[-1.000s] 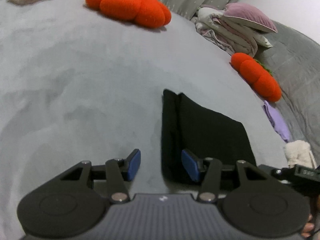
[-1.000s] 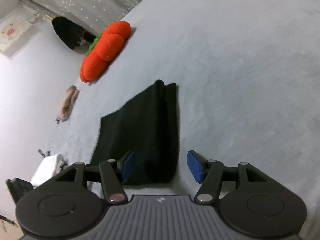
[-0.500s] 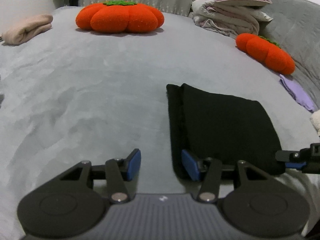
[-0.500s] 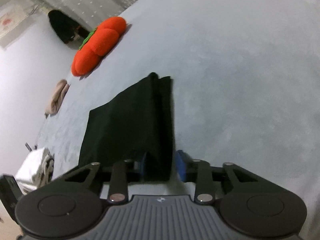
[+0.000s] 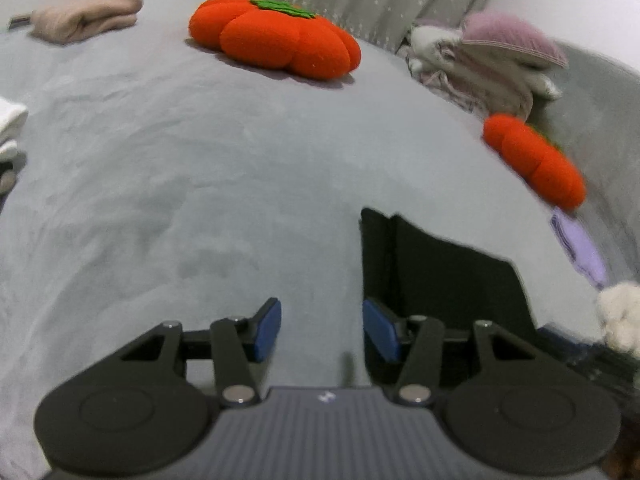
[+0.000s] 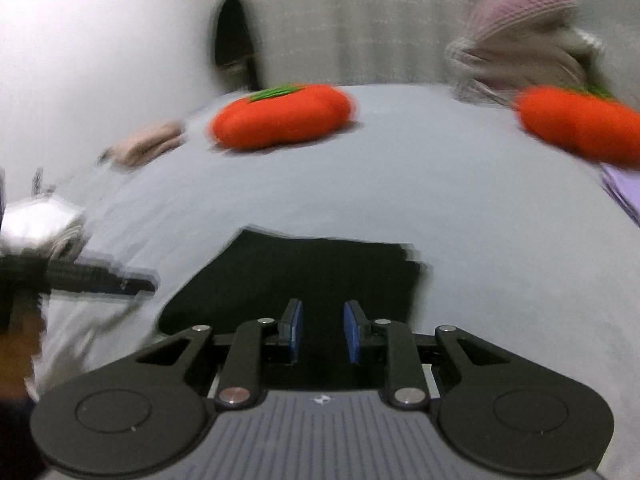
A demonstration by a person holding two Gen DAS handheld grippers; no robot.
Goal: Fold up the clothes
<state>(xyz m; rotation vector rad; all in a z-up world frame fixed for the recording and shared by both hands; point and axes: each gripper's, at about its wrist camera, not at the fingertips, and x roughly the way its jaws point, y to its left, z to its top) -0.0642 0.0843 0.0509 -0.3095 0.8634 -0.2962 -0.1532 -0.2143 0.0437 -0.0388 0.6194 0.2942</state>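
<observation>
A folded black cloth (image 5: 452, 280) lies flat on the grey plush bed (image 5: 200, 200), toward the bed's near edge. It is a rectangle of several layers, and a narrower folded strip shows along its left side in the left wrist view.

The left gripper (image 5: 322, 332) hangs just above the bed with its jaws about half open. Only bare grey bed surface shows between the blue pads (image 5: 268, 328), and the right-hand pad sits at the cloth's left edge. It holds nothing.

The right gripper (image 6: 322, 332) is over the near edge of the cloth. Its jaws have just been closing and now stand with a narrow gap. Black fabric fills the view between and below the pads, but the picture is smeared, so I cannot tell whether they pinch it.

Toward the bed's far edge rests a large orange pumpkin-shaped cushion with a green top (image 5: 276, 38). A rolled pale pink garment (image 5: 84, 16) lies at the far left corner. A second orange pumpkin cushion (image 5: 536, 160) lies along the right edge, with a heap of pale bedding topped by a mauve pillow (image 5: 488, 56) beyond it. A lilac cloth (image 5: 580, 248) and a white fluffy item (image 5: 620, 316) lie nearer along that edge.
</observation>
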